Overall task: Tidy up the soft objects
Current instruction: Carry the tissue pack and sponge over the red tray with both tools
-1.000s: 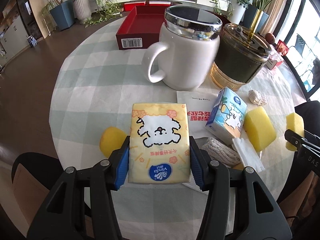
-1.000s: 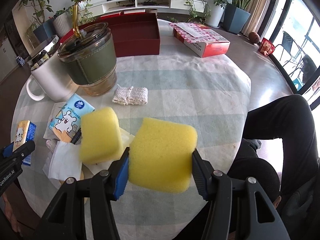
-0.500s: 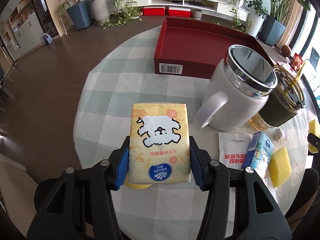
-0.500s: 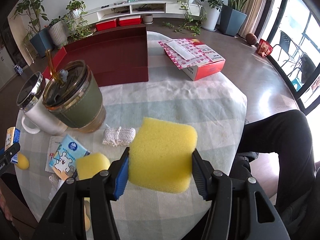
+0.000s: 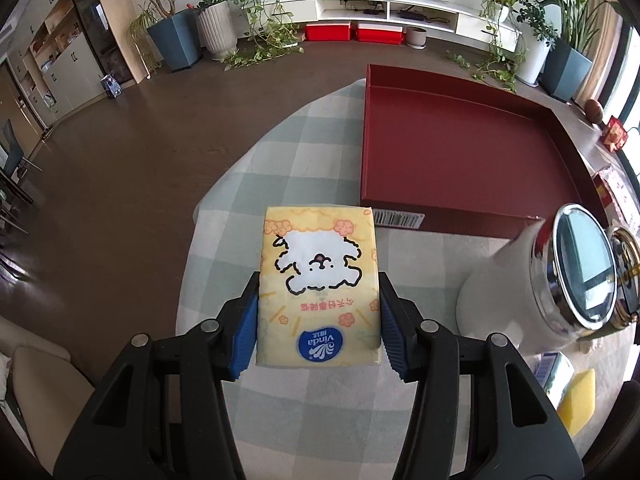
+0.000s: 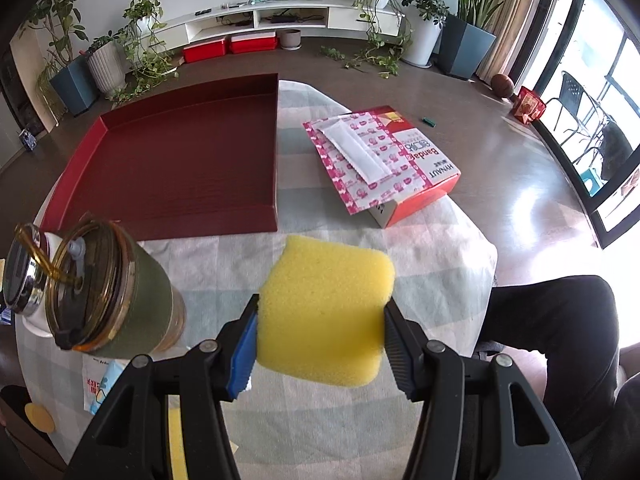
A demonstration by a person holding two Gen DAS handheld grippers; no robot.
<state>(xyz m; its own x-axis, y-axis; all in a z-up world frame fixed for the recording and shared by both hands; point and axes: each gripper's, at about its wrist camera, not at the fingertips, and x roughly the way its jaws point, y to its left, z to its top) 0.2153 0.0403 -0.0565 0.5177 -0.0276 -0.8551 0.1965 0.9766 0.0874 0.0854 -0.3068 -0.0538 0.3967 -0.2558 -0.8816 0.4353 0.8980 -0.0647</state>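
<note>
Both hand-held grippers pinch: left [image 5: 318, 320] tissue pack [image 5: 318, 288], right [image 6: 320, 332] sponge [image 6: 324, 312] (undersides hidden).

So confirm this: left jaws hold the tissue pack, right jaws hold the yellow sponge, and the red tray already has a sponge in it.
Not quite: the red tray has nothing in it, as the right wrist view shows. The rest stands: the left gripper holds the tissue pack, and the right gripper holds the yellow sponge.
</note>
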